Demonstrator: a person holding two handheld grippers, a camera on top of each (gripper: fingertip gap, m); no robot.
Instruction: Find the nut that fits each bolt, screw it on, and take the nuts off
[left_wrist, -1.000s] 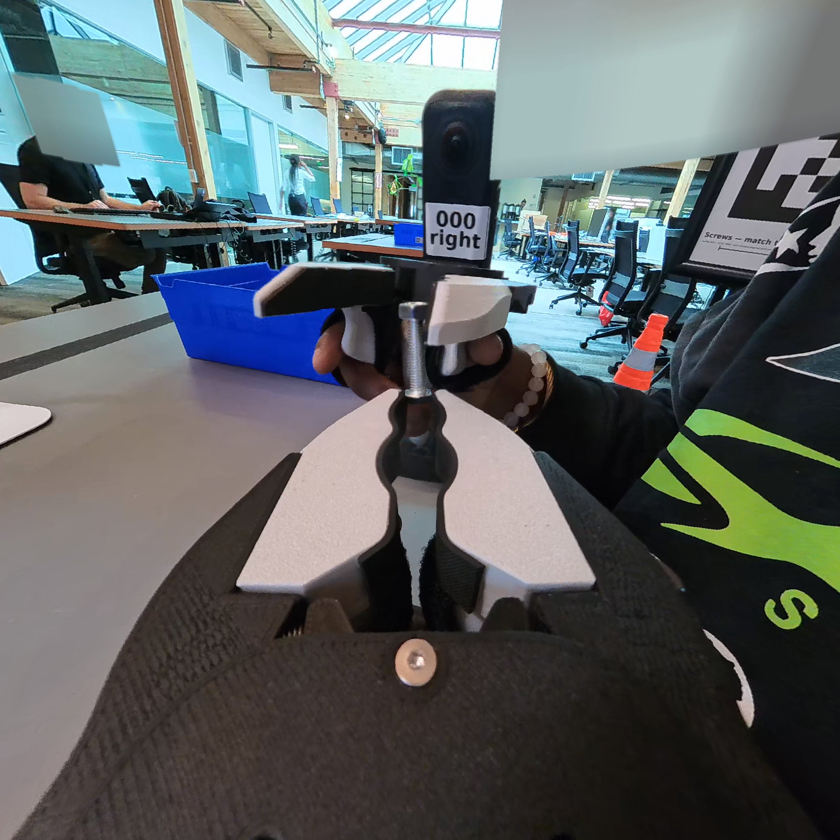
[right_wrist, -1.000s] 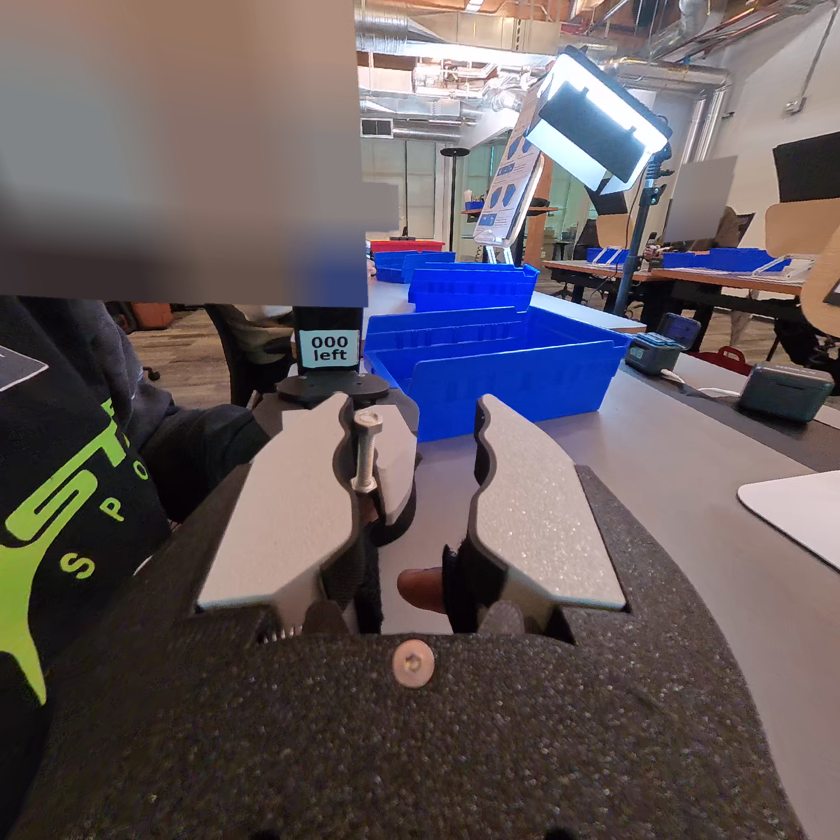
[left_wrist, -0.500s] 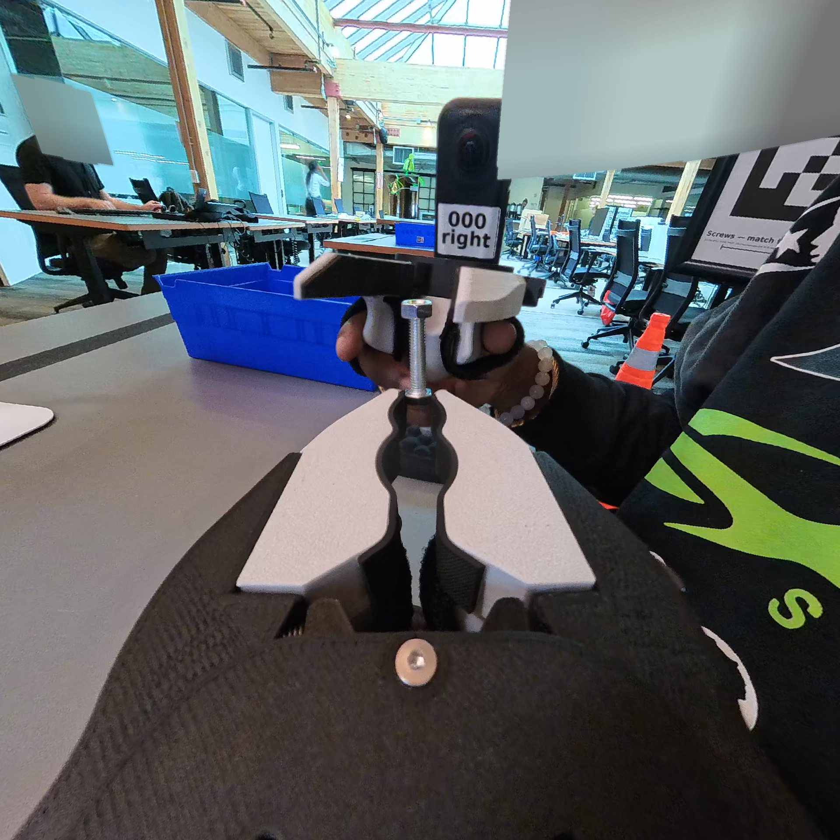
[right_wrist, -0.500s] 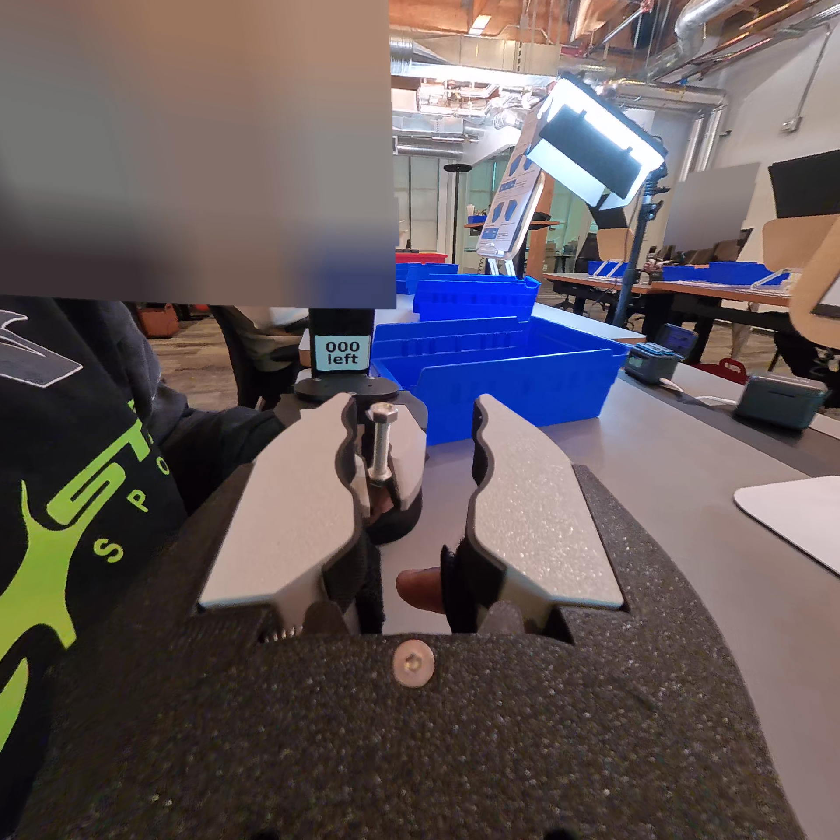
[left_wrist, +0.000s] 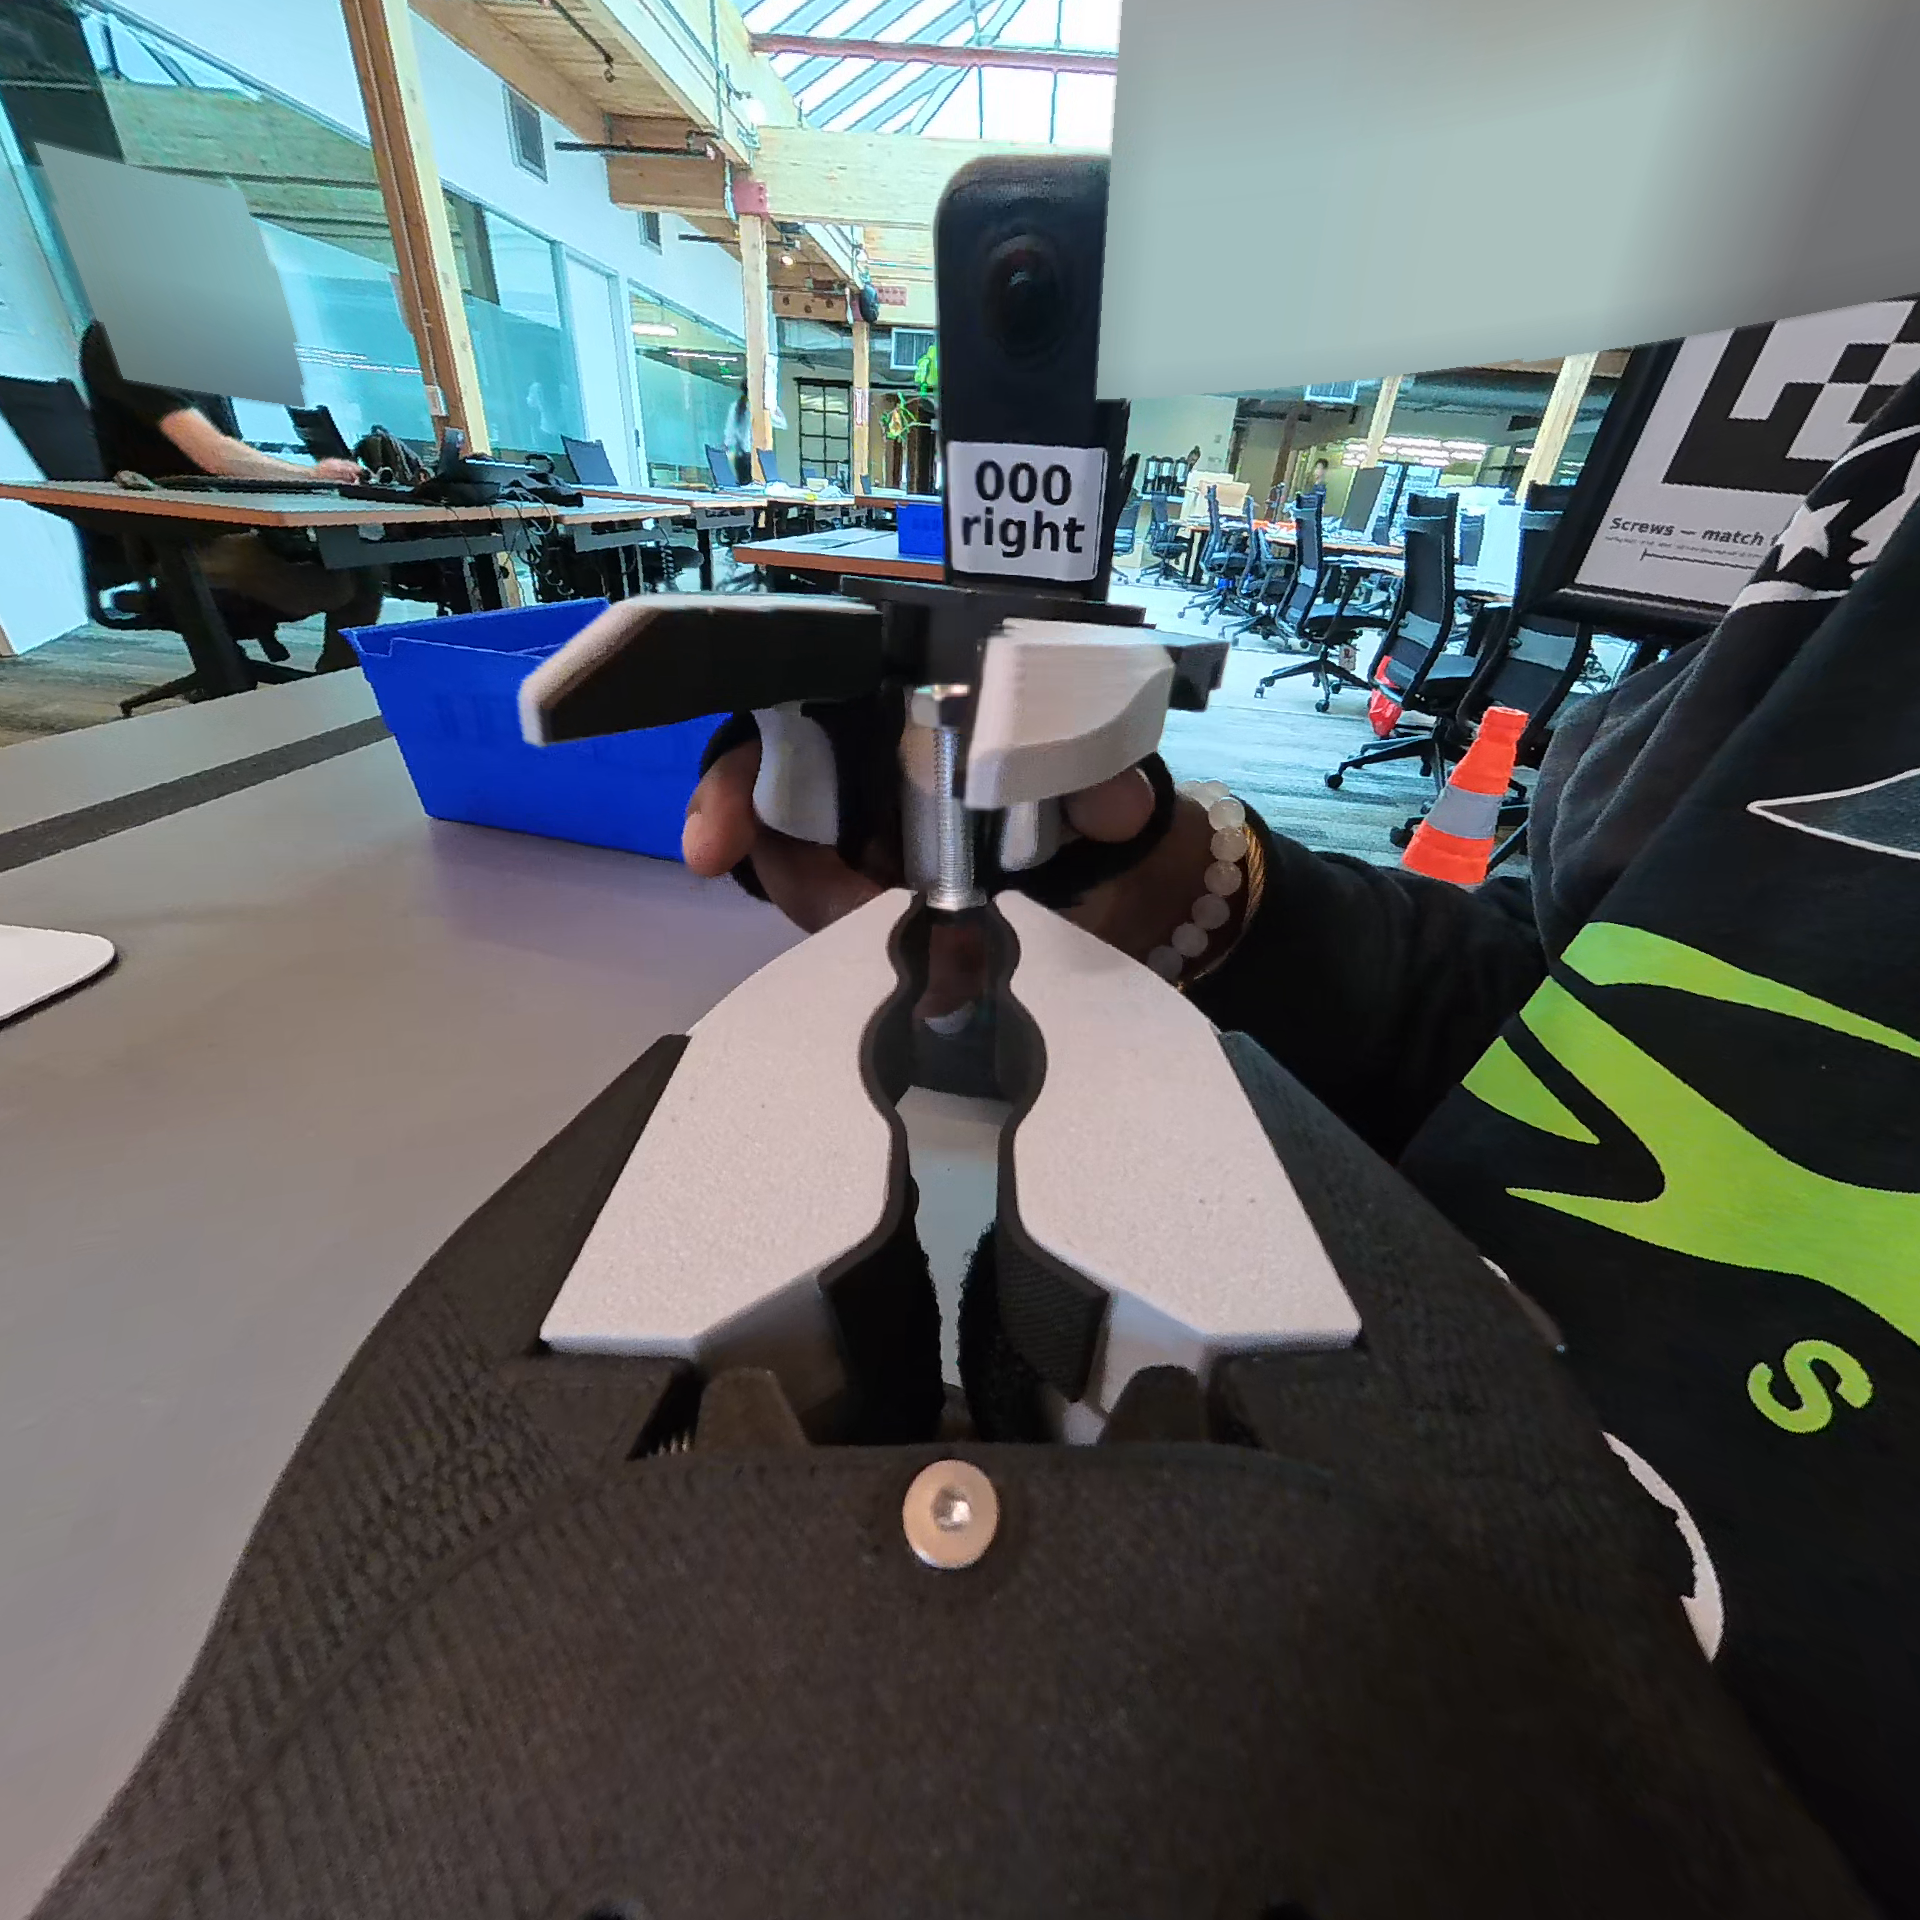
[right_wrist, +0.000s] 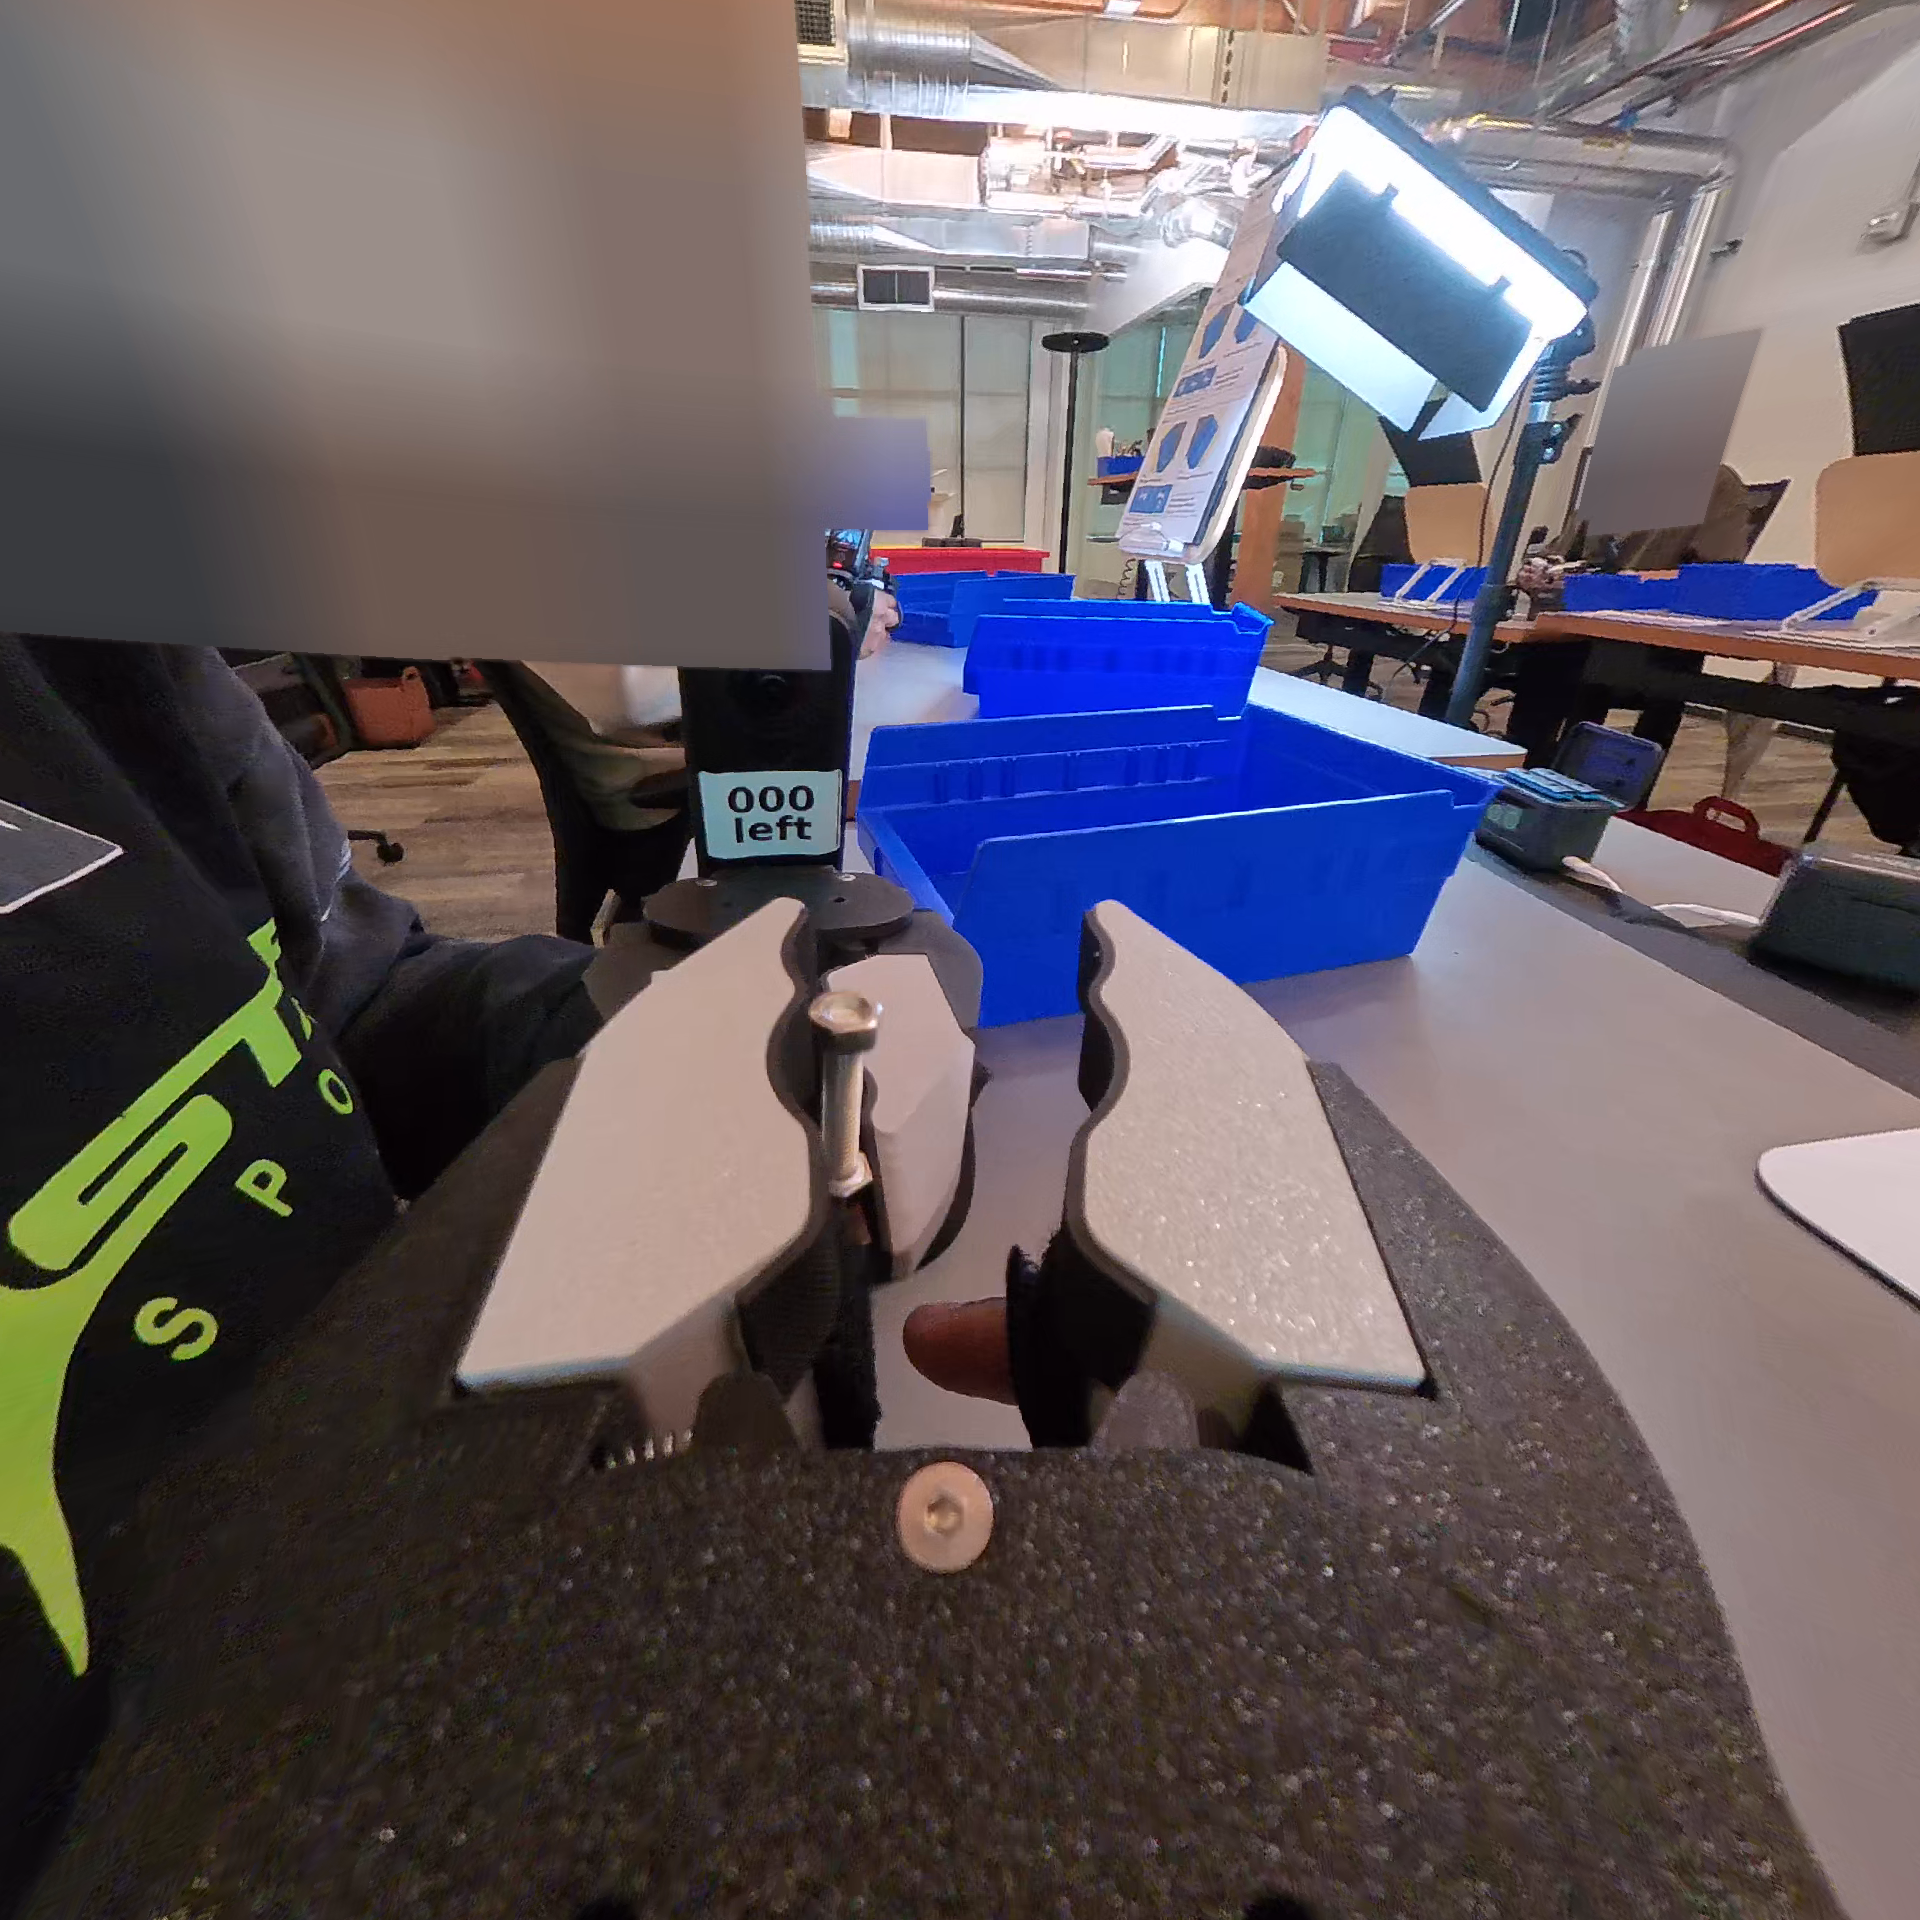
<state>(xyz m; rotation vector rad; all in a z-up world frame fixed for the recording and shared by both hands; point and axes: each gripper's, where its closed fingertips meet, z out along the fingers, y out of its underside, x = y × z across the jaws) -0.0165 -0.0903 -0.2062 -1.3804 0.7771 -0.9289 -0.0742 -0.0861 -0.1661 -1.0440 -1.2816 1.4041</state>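
1. Bolt (left_wrist: 948, 805) stands upright, head on top, lower end of its thread pinched at the very tips of the left gripper (left_wrist: 951, 914); fingers (left_wrist: 790, 1101) closed on it, the shaped gap farther back along them empty. Held above the grey tabletop (left_wrist: 260, 1091), touching nothing else that I can see.

2. Right gripper (right_wrist: 940, 1049) faces it with fingers (right_wrist: 1216, 1143) spread wide and holding nothing. In the right wrist view the bolt (right_wrist: 844, 1091) sits just beside the left-hand finger, not centred in the gap.

3. Nut: none visible on the thread. Whether one sits hidden at the pinch point, I cannot tell.

4. Risk, tip grip: only a short length of thread is clamped. A sideways knock from the right gripper would likely lever the bolt over or pop it free onto the tabletop.

5. Risk, off-centre closing: if the right fingers shut from here, the nearer finger probably meets the shank first and shoves it sideways rather than squeezing evenly.

6. Risk, threads: metal ridges on smooth pads may slip round under twisting, so turning effort is wasted.

7. Risk, clash: both grippers are close, and their fingers could jam together.

8. Blue bin (right_wrist: 1164, 862) lies far right, well apart; contents unseen.
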